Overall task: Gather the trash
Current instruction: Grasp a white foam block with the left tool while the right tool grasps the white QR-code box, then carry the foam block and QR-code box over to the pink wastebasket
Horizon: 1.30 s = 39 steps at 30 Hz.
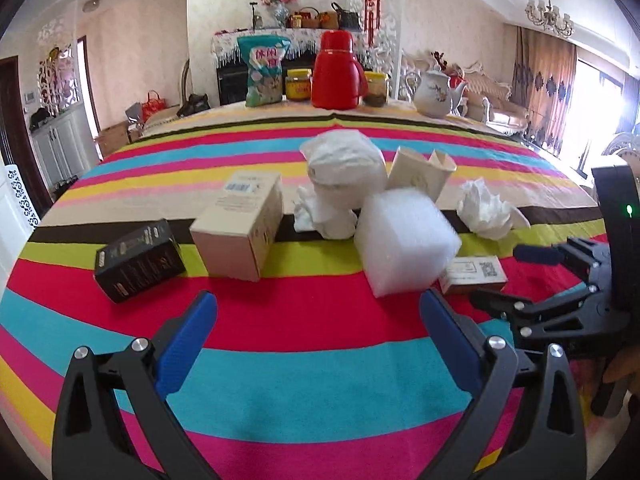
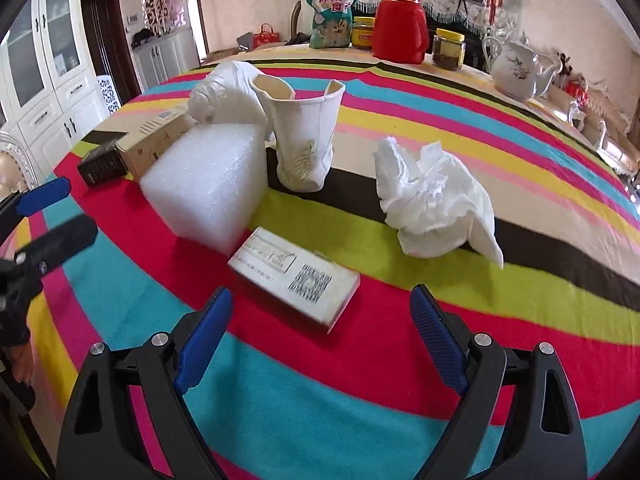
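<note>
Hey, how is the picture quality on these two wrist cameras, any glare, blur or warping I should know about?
Left wrist view: strong fisheye bending of the striped tablecloth, dark corners, the window at right blown out by daylight, the foam block slightly smeared. Right wrist view: the same curvature and dark corners, even lighting, the flat white box fairly sharp, the other hand-held gripper at the left edge blurred.

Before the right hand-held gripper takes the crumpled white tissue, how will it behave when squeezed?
The crumpled white tissue looks soft and loosely wadded, so it will probably collapse between the pads instead of resisting. It seems very light, so a nudge may slide it across the striped tablecloth. One loose flap hangs out and may trail or unfold.
</note>
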Each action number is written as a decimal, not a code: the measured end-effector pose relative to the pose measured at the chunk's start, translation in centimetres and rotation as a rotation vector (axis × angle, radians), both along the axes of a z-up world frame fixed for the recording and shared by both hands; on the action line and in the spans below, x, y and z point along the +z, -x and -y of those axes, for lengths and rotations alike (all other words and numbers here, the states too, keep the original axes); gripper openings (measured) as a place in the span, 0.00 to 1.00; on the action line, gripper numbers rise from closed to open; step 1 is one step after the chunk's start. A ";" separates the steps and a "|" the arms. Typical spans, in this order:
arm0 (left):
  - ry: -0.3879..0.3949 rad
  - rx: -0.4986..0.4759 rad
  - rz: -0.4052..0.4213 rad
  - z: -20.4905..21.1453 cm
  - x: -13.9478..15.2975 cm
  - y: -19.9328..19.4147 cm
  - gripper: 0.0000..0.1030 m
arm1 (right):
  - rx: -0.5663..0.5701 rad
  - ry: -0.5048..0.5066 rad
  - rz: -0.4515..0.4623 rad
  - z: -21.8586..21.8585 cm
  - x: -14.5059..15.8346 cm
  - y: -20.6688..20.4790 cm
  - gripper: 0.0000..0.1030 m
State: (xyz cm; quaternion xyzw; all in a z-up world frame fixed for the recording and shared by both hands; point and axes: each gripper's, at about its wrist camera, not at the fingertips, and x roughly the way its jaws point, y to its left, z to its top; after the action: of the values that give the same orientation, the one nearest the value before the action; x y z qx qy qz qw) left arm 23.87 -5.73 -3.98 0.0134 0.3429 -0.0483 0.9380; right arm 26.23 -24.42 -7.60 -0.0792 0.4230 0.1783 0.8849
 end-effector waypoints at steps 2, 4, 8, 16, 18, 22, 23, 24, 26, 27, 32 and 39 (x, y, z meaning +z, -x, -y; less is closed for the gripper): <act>0.013 -0.014 -0.018 0.0 -0.3 -0.2 0.94 | 0.012 0.020 -0.020 -0.6 -0.4 -0.7 0.82; 0.017 -0.018 -0.023 0.1 -0.5 -0.4 0.94 | 0.031 0.027 -0.040 -1.2 -0.8 -1.4 0.78; 0.014 -0.014 -0.017 -0.1 -0.5 -0.3 0.94 | 0.064 0.020 -0.040 -1.9 -0.7 -1.7 0.62; 0.025 -0.041 -0.024 2.0 -0.6 -1.2 0.94 | 0.021 -0.013 0.017 0.4 0.2 0.5 0.32; 0.034 -0.060 -0.034 3.1 -0.8 -1.7 0.94 | -0.017 -0.033 0.039 1.4 0.7 1.3 0.31; 0.039 -0.070 -0.038 5.2 -0.8 -3.0 0.94 | -0.075 -0.070 0.072 3.5 1.5 2.1 0.31; 0.038 -0.067 -0.036 5.6 -0.8 -3.3 0.94 | -0.087 -0.079 0.080 4.1 1.7 2.3 0.31; 0.033 -0.063 -0.034 6.0 -0.9 -3.6 0.94 | -0.098 -0.092 0.090 4.6 1.9 2.6 0.31; 0.009 -0.046 -0.031 6.8 -1.1 -4.3 0.91 | -0.112 -0.112 0.096 5.4 2.1 2.9 0.31; 0.006 -0.045 -0.035 7.1 -1.2 -4.6 0.87 | -0.116 -0.120 0.097 5.7 2.1 3.0 0.31; -0.015 -0.022 -0.088 7.8 -2.0 -5.8 0.64 | -0.129 -0.149 0.120 6.4 2.0 3.1 0.32; 0.033 0.001 -0.053 6.8 -1.7 -5.3 0.53 | -0.133 -0.177 0.154 6.8 2.4 3.9 0.32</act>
State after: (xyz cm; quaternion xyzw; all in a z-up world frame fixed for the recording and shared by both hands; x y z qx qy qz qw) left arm 29.19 -12.50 -5.70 -0.0036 0.3669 -0.0536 0.9287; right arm 22.37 -31.19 -5.22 0.0139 0.3409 0.1493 0.9281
